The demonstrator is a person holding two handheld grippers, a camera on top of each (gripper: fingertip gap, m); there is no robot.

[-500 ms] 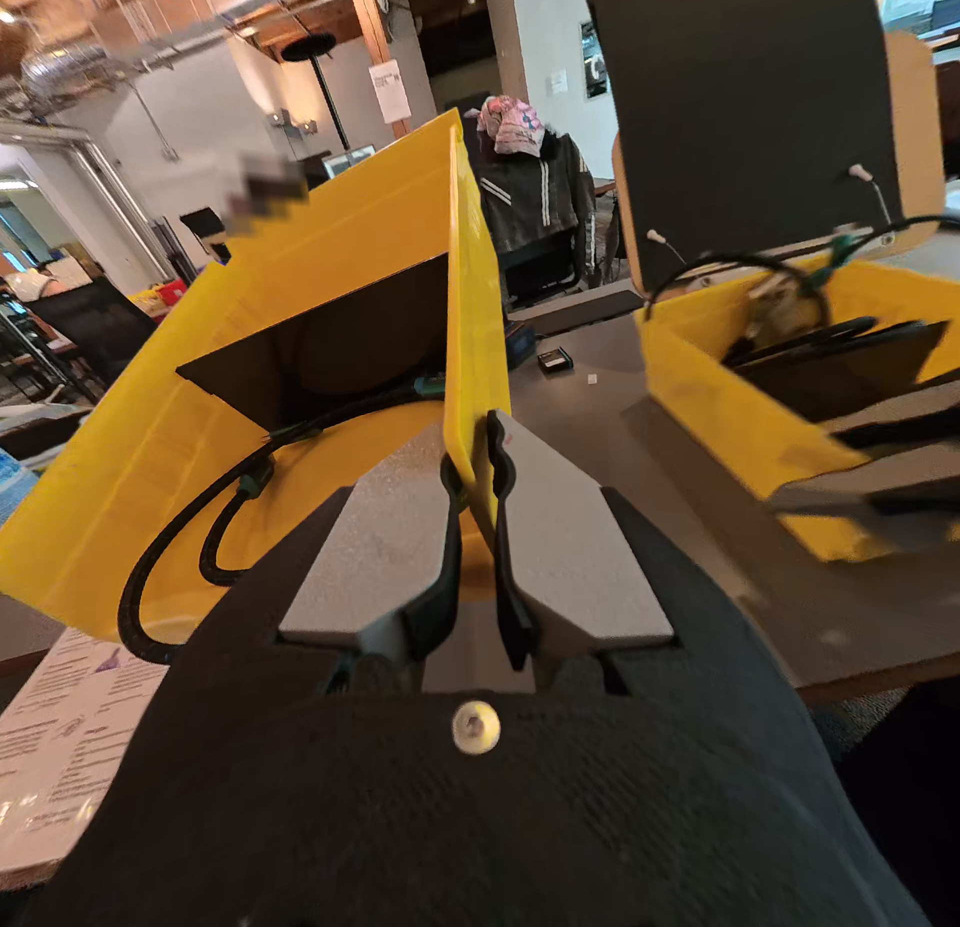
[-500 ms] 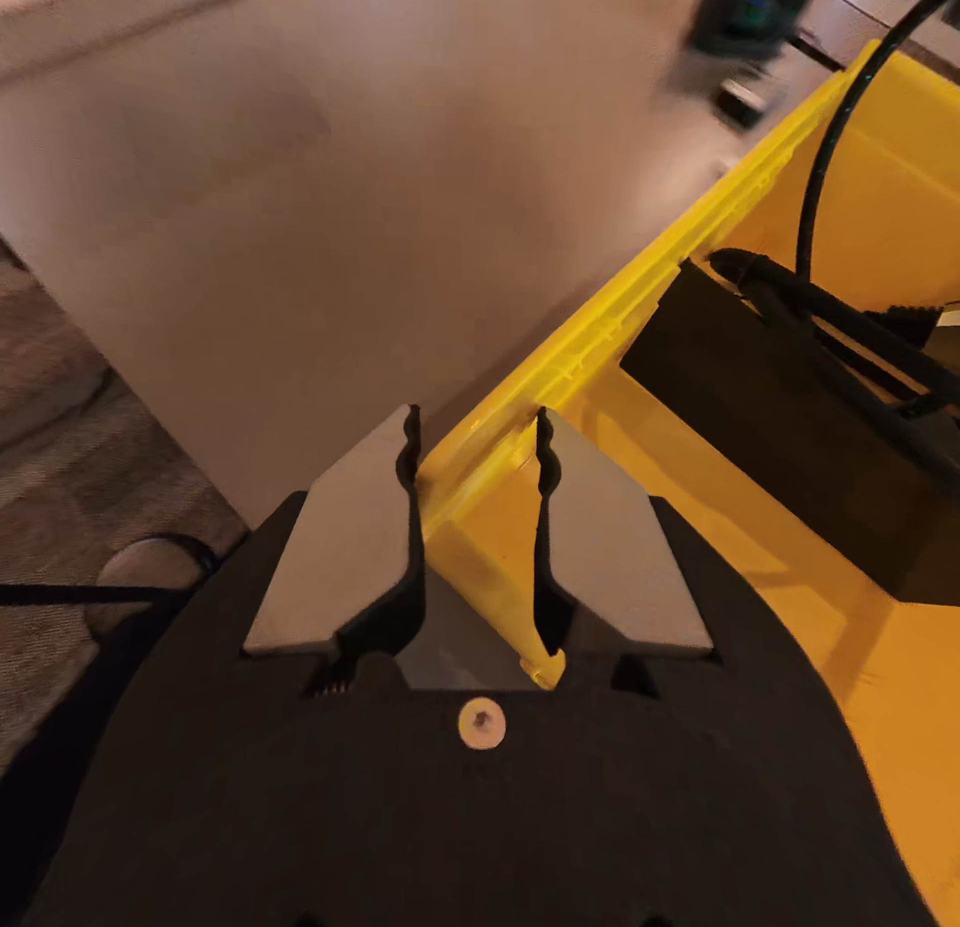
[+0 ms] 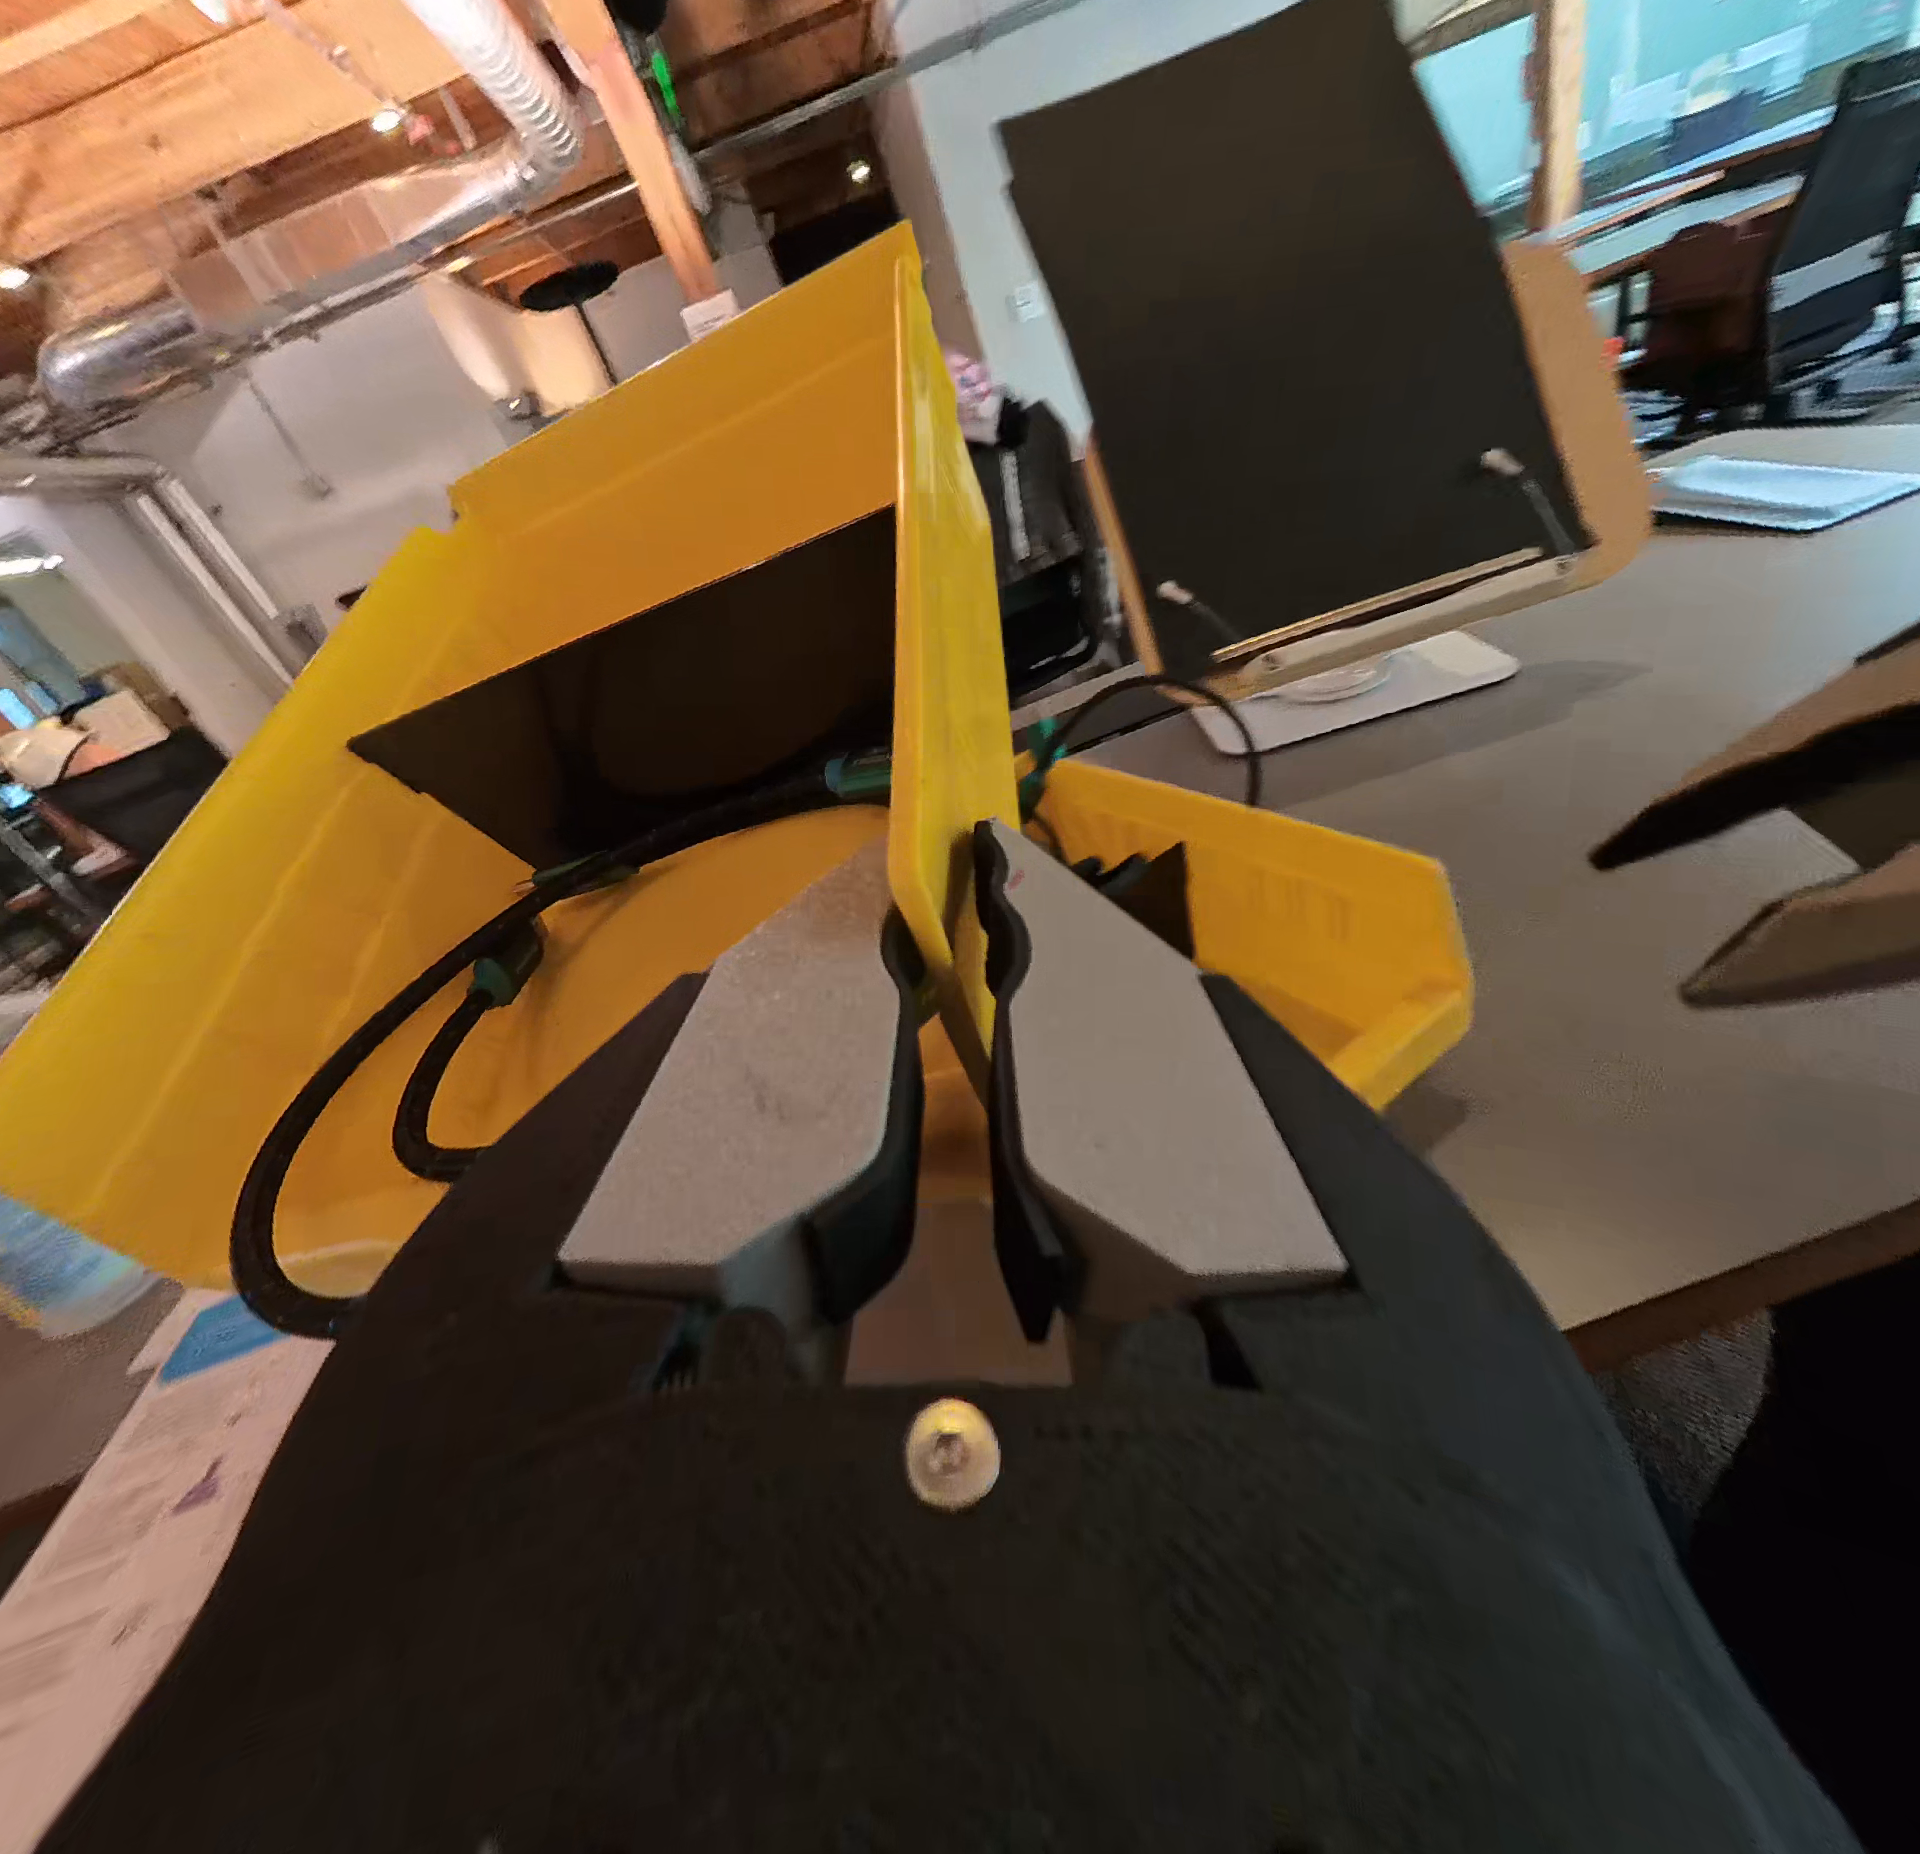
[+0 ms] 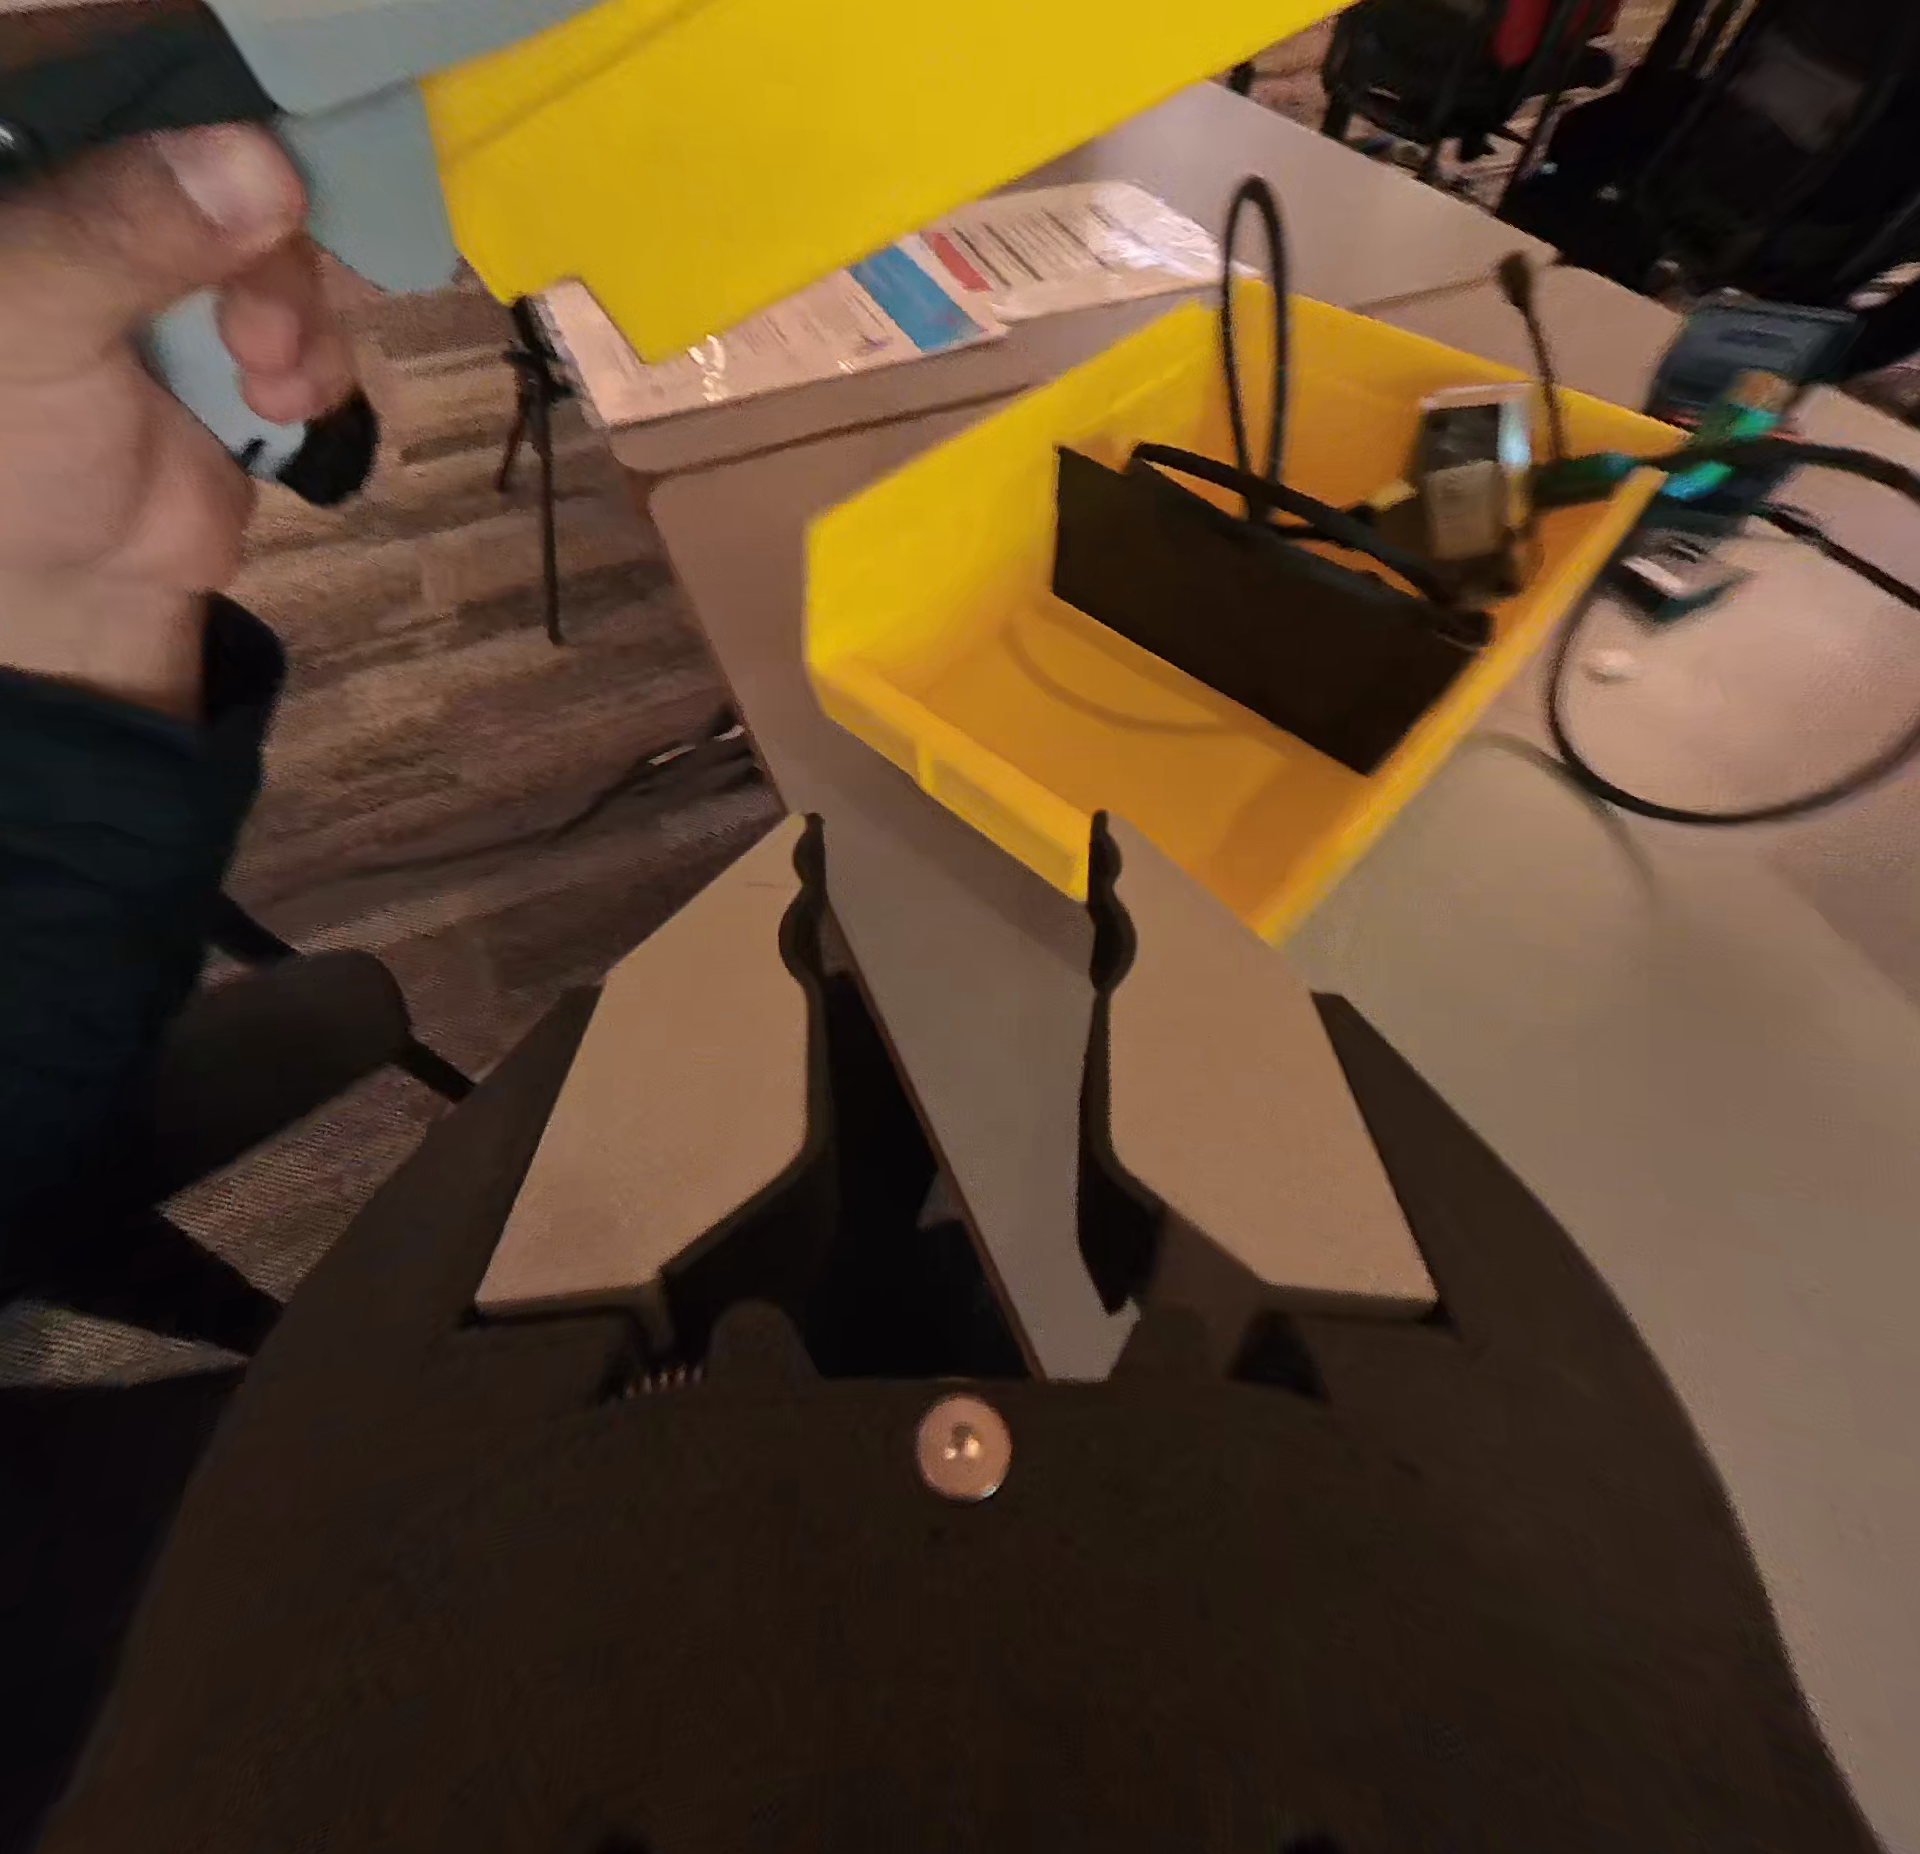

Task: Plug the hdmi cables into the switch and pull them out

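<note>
grey table [image 4: 1558,1129], patterned carpet [image 4: 468,661], exposed wooden ceiling beams [image 3: 156,38]

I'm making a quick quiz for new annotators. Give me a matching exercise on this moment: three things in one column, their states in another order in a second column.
Things:
1. left hand-held gripper
2. right hand-held gripper
3. second yellow bin

States:
A. open, holding nothing
B. resting on the table, cables inside
C. shut on the wall of a lifted yellow bin

Pairs: 1-C, 2-A, 3-B
</note>
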